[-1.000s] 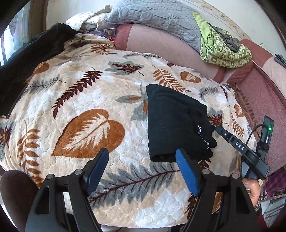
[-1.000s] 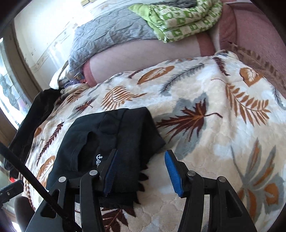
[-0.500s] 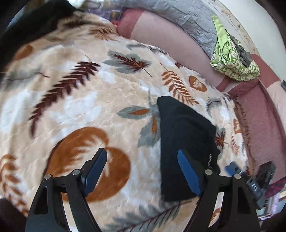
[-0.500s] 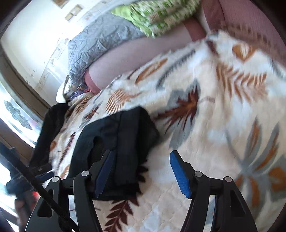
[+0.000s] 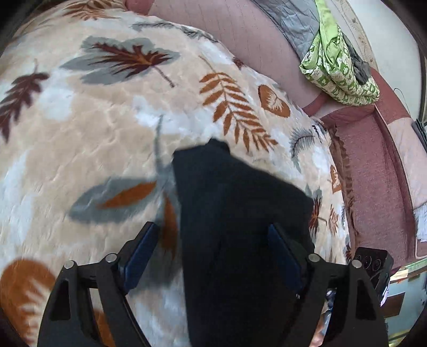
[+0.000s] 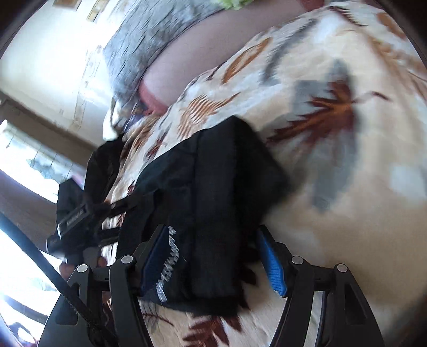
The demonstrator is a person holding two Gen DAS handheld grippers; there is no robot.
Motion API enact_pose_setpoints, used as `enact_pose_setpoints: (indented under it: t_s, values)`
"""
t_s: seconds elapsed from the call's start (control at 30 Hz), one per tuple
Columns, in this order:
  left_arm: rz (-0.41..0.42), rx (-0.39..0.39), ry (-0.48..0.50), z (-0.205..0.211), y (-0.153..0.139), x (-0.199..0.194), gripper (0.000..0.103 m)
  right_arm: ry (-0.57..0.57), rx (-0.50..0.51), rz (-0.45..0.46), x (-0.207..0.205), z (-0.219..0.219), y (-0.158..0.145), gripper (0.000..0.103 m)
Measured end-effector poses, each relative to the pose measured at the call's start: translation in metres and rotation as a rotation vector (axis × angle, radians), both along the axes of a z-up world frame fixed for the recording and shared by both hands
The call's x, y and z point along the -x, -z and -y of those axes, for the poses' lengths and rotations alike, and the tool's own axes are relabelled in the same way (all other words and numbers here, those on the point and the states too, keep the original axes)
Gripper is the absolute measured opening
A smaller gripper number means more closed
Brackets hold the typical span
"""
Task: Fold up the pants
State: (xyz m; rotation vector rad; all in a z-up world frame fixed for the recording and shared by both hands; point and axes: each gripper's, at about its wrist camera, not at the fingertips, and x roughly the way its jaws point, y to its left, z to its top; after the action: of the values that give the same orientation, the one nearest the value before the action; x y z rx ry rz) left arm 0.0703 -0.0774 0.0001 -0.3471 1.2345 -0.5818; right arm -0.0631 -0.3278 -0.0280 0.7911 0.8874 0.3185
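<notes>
The black pants [image 5: 234, 213] lie folded into a compact bundle on a leaf-patterned blanket [image 5: 93, 128]. My left gripper [image 5: 213, 253] is open, its blue pads straddling the bundle's left edge from above. In the right wrist view the pants [image 6: 213, 192] show white lettering near the front edge. My right gripper [image 6: 216, 264] is open, its blue-padded fingers either side of the bundle's near end. The left gripper's body [image 6: 77, 213] shows at the left of that view.
A pink sofa back [image 5: 240, 40] runs behind the blanket, with a grey quilt [image 5: 293, 18] and a green patterned cloth [image 5: 339, 69] on it. Another dark garment [image 6: 104, 160] lies at the blanket's far left edge, near a window [image 6: 26, 165].
Both grippers have moved in close over the folded pants, which now fill the space between their fingers. Both stay open. The pants have not visibly shifted.
</notes>
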Motion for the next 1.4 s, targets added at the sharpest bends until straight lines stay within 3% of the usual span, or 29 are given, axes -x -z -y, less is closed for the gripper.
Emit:
enact_pose_setpoints:
  t_s: [0.13,0.17,0.2,0.23,0.3,0.33,0.47,0.6,0.73,0.8,0.9,0.93,1.0,1.13,1.2,1.27,1.4]
  values:
    - [-0.009,-0.004,0.032,0.017,0.002,-0.014,0.09,-0.055,0.054,0.024,-0.025,-0.019,0.001,0.073]
    - [-0.011,-0.003,0.046,0.02,0.001,-0.015,0.074,-0.055,0.063,0.028,-0.029,-0.022,0.0,0.073]
    - [-0.022,0.001,0.063,0.024,0.0,-0.015,0.038,-0.051,0.07,0.027,-0.032,-0.025,0.0,0.069]
    - [-0.032,-0.007,0.076,0.026,-0.001,-0.014,0.032,-0.046,0.071,0.025,-0.034,-0.027,-0.002,0.055]
    - [0.003,-0.02,0.091,0.027,-0.01,-0.009,0.027,-0.038,0.058,0.025,-0.033,-0.025,-0.004,0.038]
    - [0.015,-0.02,0.097,0.027,-0.016,-0.006,0.026,-0.037,0.051,0.03,-0.031,-0.022,-0.005,0.035]
    - [0.067,0.011,0.091,0.023,-0.044,-0.008,0.025,-0.039,0.024,0.047,-0.032,-0.018,-0.019,0.029]
    - [0.105,-0.017,0.061,0.024,-0.063,-0.029,0.025,-0.054,0.047,0.093,-0.05,-0.022,-0.041,0.029]
    - [0.098,-0.066,0.048,0.029,-0.053,-0.052,0.026,-0.057,0.096,0.109,-0.073,-0.029,-0.046,0.029]
    - [0.099,-0.123,0.044,0.032,-0.04,-0.062,0.032,-0.055,0.14,0.108,-0.083,-0.033,-0.04,0.029]
    - [0.068,-0.205,0.023,0.035,-0.014,-0.078,0.044,-0.039,0.216,0.071,-0.093,-0.034,-0.02,0.037]
    - [0.047,-0.197,0.015,0.031,-0.009,-0.08,0.044,-0.028,0.241,0.049,-0.094,-0.033,-0.011,0.048]
    - [0.014,-0.133,-0.004,0.021,-0.01,-0.082,0.045,-0.006,0.239,0.044,-0.09,-0.028,-0.002,0.054]
    - [0.075,-0.105,-0.013,0.003,-0.04,-0.067,0.046,0.025,0.206,0.043,-0.079,-0.011,-0.015,0.056]
    - [0.135,-0.141,-0.026,-0.005,-0.06,-0.053,0.054,0.102,0.255,0.09,-0.066,0.002,-0.035,0.056]
    - [0.17,-0.156,-0.042,-0.011,-0.072,-0.035,0.055,0.164,0.267,0.165,-0.052,0.009,-0.057,0.058]
    - [0.23,-0.144,-0.016,-0.012,-0.081,0.017,0.055,0.095,0.143,0.255,-0.053,0.004,-0.081,0.062]
